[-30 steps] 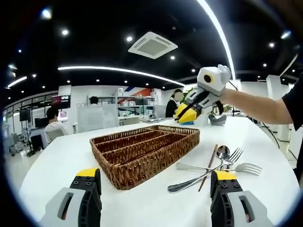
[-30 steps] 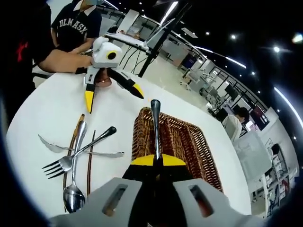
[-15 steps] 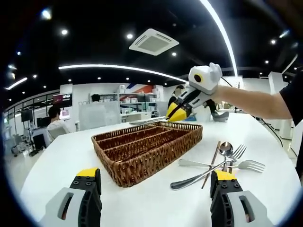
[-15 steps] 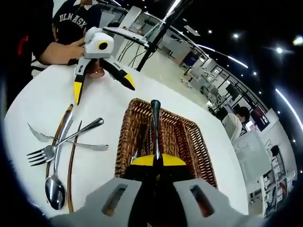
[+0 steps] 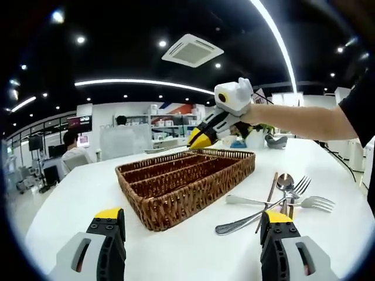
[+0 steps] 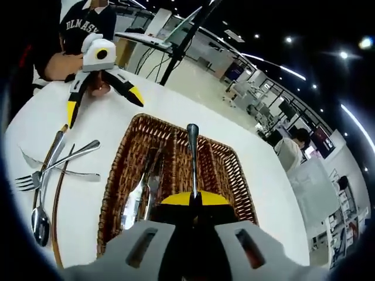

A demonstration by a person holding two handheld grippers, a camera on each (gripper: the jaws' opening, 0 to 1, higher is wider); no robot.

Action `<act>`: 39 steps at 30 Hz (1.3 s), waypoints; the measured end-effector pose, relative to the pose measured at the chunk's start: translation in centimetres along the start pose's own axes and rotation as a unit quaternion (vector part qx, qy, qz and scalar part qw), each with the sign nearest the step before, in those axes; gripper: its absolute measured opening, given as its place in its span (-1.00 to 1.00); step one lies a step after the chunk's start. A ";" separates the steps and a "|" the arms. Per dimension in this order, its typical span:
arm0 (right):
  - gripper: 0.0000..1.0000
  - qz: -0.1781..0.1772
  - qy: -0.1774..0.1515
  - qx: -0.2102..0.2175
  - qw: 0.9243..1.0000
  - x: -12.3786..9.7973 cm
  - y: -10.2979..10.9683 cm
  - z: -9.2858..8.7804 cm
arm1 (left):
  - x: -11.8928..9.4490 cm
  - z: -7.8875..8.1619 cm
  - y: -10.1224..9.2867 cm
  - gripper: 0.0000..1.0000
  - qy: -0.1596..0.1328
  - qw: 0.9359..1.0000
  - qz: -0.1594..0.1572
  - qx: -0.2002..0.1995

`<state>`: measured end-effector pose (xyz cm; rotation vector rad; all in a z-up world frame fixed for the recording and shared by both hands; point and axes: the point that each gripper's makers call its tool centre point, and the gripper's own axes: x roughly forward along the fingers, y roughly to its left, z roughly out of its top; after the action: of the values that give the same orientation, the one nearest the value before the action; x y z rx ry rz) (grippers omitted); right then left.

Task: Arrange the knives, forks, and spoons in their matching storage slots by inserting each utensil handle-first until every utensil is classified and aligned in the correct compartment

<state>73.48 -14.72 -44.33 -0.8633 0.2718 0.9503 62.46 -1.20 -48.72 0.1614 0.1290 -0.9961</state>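
A broad white table [image 5: 176,246] carries everything; on it sits a woven wicker tray [image 5: 186,181] divided lengthwise into long compartments, its rim brown and slightly raised; in the right gripper view the same tray [image 6: 231,175] lies directly ahead of the camera, and two utensils [image 6: 143,190] already rest in its left-hand compartments, though whether they are knives or forks cannot be told. The right gripper [image 6: 191,199] has its yellow-tipped jaws pressed together on the end of a metal utensil [image 6: 192,155], whose rounded handle points forward above the tray's middle compartments; the gripped end is hidden, so its kind cannot be told; in the left gripper view this gripper [image 5: 199,139] hangs over the far end of the tray, a bare forearm [image 5: 304,120] behind it. The left gripper [image 5: 190,234] holds nothing, its jaws standing wide apart just above the table near the tray's close corner; in the right gripper view it [image 6: 99,102] shows beyond the tray with jaws splayed. Beside the tray lies a loose heap of cutlery: a fork [image 5: 310,203], a spoon [image 5: 285,182], a knife [image 5: 243,221] crossing them, and a brown chopstick [image 5: 268,193].
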 end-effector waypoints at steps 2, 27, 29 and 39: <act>-0.98 0.000 0.003 0.003 1.000 0.5 -1.0 -0.4 | 0.0 0.2 0.1 1.00 -0.004 1.000 0.000 -0.005; -0.98 0.006 0.033 0.000 0.999 7.5 -7.2 -3.6 | 0.1 0.5 -1.4 1.00 -0.009 0.999 -0.039 -0.016; -0.98 0.005 0.036 -0.002 0.999 7.9 -7.4 -3.9 | 0.1 0.5 -1.4 1.00 -0.008 0.999 -0.042 -0.020; -0.99 0.001 0.057 -0.008 0.998 9.0 -7.8 -5.0 | -0.2 0.6 -1.8 1.00 -0.010 0.998 -0.056 -0.023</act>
<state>85.73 -15.32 -48.45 -0.9330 0.3638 0.9067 60.92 -2.14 -48.21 0.1040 0.1438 -1.1044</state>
